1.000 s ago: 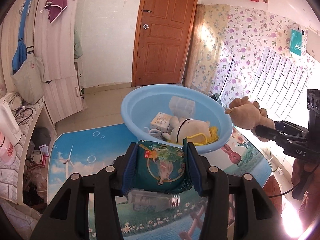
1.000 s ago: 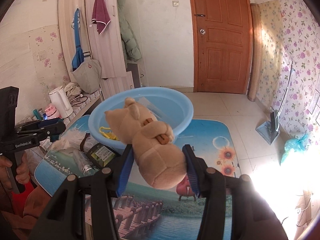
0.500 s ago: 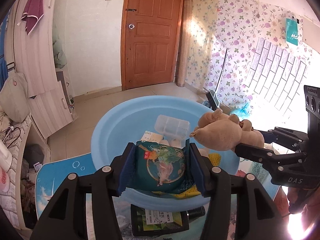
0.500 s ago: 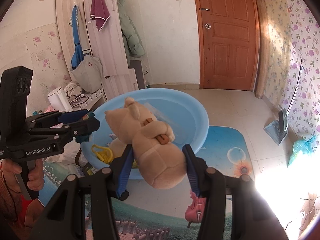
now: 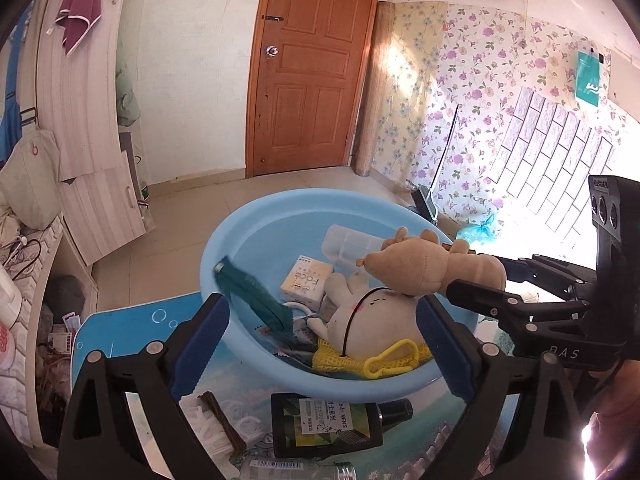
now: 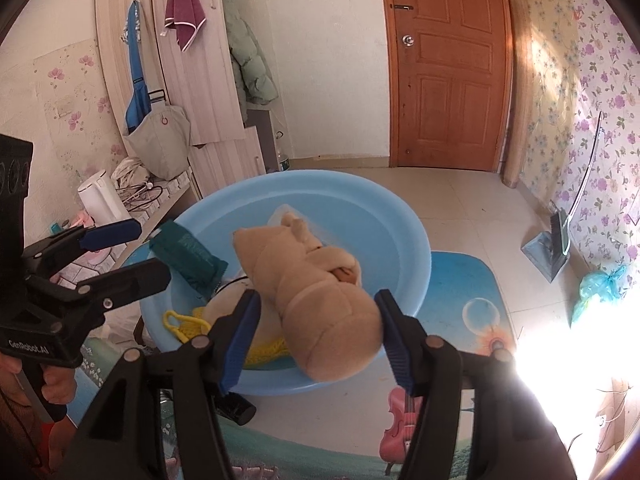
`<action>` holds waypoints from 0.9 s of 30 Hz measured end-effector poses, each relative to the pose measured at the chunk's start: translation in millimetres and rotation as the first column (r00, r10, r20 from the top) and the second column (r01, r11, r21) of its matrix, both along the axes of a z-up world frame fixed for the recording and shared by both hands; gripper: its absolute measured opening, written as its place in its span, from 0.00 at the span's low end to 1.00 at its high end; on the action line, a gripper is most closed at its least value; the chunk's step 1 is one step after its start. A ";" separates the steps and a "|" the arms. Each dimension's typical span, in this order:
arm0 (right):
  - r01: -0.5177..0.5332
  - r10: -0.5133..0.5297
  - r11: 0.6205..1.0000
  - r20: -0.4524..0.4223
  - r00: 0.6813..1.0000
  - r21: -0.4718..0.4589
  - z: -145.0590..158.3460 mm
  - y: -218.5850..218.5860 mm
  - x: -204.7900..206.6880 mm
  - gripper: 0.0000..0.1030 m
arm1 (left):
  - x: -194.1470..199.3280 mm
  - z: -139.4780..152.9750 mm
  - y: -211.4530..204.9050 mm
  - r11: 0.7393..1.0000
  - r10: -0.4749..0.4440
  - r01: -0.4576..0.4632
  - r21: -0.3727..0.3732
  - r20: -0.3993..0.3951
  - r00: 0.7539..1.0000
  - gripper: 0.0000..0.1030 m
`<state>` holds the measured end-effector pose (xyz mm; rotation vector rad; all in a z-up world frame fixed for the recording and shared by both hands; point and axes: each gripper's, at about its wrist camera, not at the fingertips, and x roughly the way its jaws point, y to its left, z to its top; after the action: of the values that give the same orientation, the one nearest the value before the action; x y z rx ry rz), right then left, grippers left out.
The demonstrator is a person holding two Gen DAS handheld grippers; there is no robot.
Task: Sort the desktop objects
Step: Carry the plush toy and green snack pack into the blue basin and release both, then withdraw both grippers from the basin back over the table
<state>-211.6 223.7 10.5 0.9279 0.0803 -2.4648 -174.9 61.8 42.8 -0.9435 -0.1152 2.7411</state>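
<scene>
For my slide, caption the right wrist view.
Tan plush toy between opening hand-held gripper jaws above blue basin.

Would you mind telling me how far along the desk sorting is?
Done: a white plush, box and clear case lie in the basin. In hand: the opening left gripper has let go of the green packet; the right gripper is opening around the tan plush. Left: the dark bottle on the table.

We see the blue basin [image 5: 224, 248] crowded at its near half: white plush [image 5: 372, 320], yellow net [image 5: 340, 360], teal packet [image 5: 256, 300] at nine o'clock. Bare room lies along its far wall, toward twelve. The tan plush [image 6: 316, 292] blocks our right gripper [image 6: 316, 340], whose jaws are opening. At six, a dark bottle [image 5: 328, 424] bars the mat.
</scene>
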 end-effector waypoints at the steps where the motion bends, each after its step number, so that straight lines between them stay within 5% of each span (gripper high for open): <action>1: -0.006 0.006 1.000 -0.007 1.000 -0.015 1.7 0.4 3.1 0.57 | 2.8 0.7 -3.8 1.000 0.010 -0.010 0.006 0.002 1.000 0.95; 5: 0.019 -0.020 1.000 -0.070 0.997 -0.025 11.0 4.7 19.0 0.57 | 14.1 5.6 -13.8 0.999 0.041 -0.041 0.029 -0.003 0.999 0.96; 16: -0.016 0.015 0.995 -0.009 1.000 -0.097 7.3 5.4 50.5 0.57 | 57.3 10.9 -14.0 0.998 0.057 -0.056 0.013 -0.022 0.998 0.99; 27: -0.030 0.030 0.997 0.011 0.999 -0.066 -6.6 1.4 64.8 0.57 | 68.8 -2.7 -13.9 0.998 0.062 -0.063 0.019 0.026 0.998 0.99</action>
<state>-146.8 225.0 3.9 0.9073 0.0093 -2.4191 -106.1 48.0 40.1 -0.9851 -0.1795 2.7799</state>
